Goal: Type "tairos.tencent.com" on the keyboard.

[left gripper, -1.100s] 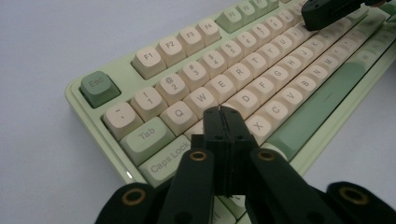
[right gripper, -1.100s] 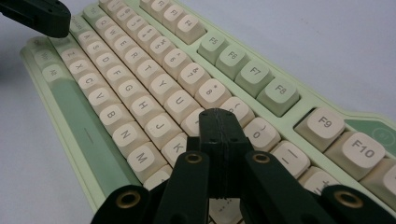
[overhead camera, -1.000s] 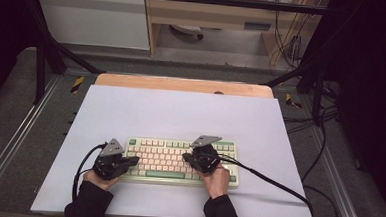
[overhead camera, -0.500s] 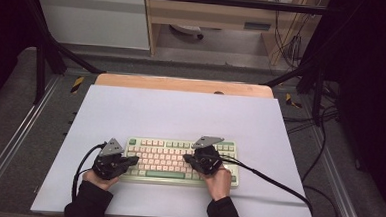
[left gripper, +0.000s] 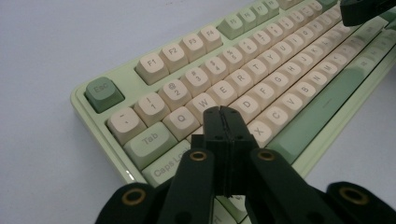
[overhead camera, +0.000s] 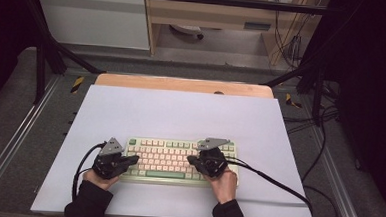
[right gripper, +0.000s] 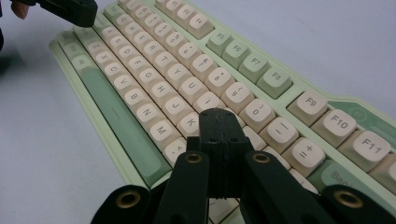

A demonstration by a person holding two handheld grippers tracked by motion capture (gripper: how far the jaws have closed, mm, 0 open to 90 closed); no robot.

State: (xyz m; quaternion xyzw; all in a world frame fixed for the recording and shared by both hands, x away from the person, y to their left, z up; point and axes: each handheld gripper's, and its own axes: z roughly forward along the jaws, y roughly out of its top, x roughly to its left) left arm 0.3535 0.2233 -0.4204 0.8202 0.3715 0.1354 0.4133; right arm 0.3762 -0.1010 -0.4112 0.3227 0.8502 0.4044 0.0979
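One pale green keyboard with cream keycaps lies flat on the white table sheet, near the edge where the person stands and roughly midway across it. Its long axis runs side to side across the table, parallel to that near edge, with the long green space bar on the side facing the person and the function row on the far side. In the left gripper view, the green Esc key sits at the keyboard's left end.

The left black gripper comes in over the keyboard's left end, its jaws pressed together with nothing between them; in its own view the closed tips hover over the keys just below Q and W, and I cannot tell whether they touch. The right black gripper is over the right part of the keyboard, jaws likewise pinched together and empty, their tips over the keys near K and L. The two grippers point inward towards each other.

Beyond the sheet, a strip of bare wooden tabletop shows at the far edge.
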